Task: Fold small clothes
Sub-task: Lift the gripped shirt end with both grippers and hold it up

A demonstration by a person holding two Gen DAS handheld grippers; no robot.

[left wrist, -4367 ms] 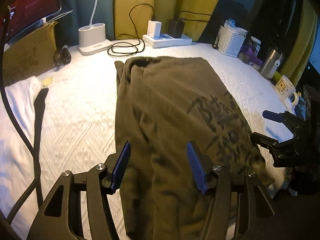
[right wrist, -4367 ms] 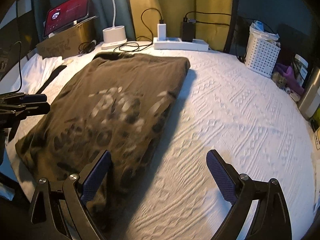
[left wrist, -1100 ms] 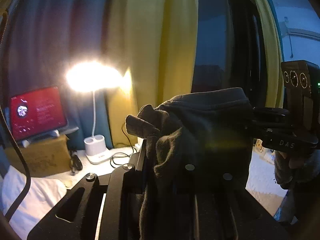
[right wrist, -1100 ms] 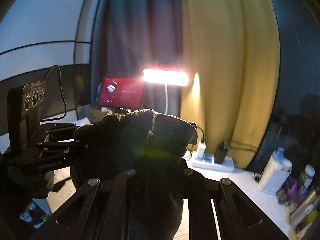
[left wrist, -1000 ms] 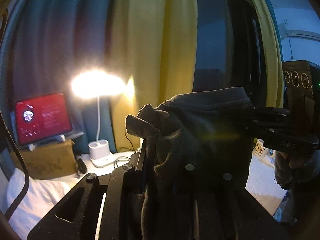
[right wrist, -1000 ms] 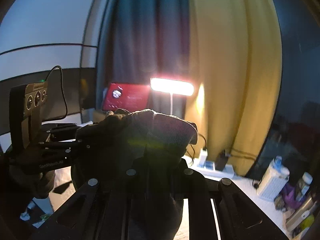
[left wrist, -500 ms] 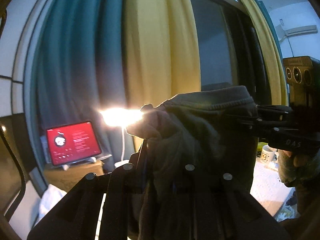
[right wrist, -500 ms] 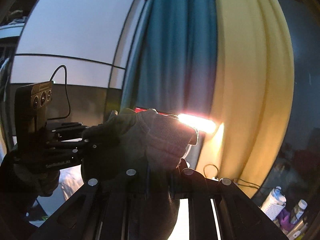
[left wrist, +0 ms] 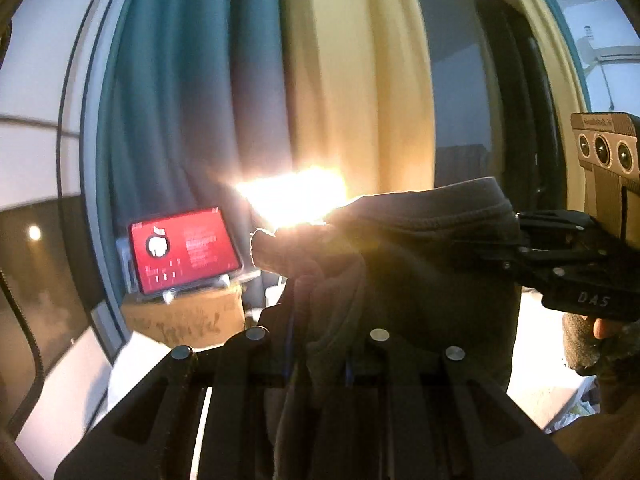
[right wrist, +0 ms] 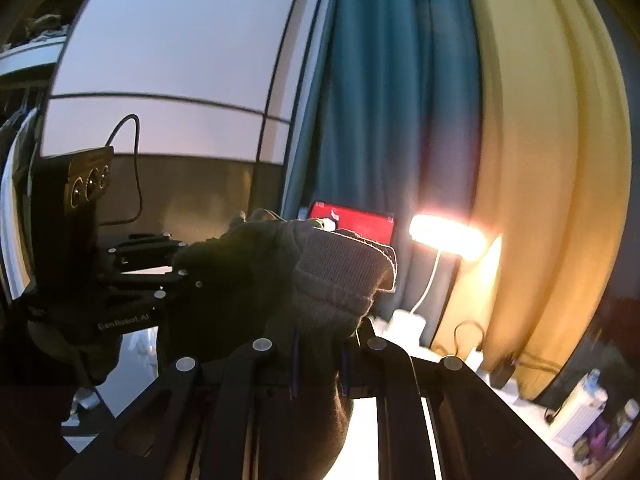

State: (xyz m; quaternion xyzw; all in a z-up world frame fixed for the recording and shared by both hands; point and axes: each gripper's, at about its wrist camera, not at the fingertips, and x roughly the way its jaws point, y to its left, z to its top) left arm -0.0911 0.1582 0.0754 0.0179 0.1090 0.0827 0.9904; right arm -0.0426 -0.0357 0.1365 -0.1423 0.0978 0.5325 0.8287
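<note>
Both the left gripper (left wrist: 318, 364) and the right gripper (right wrist: 320, 372) clench the dark olive knit garment (left wrist: 420, 264) aloft mid-fold, so next it likely needs lowering flat onto the white bed (right wrist: 362, 440).

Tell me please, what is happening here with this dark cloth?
A person holds a gripper in each hand, and both are shut on one dark olive garment, lifted in the air in front of the curtains. The left gripper pinches one part of it; the right gripper pinches the ribbed edge. A lit lamp and a red tablet screen stand behind. No fold is laid down yet.
</note>
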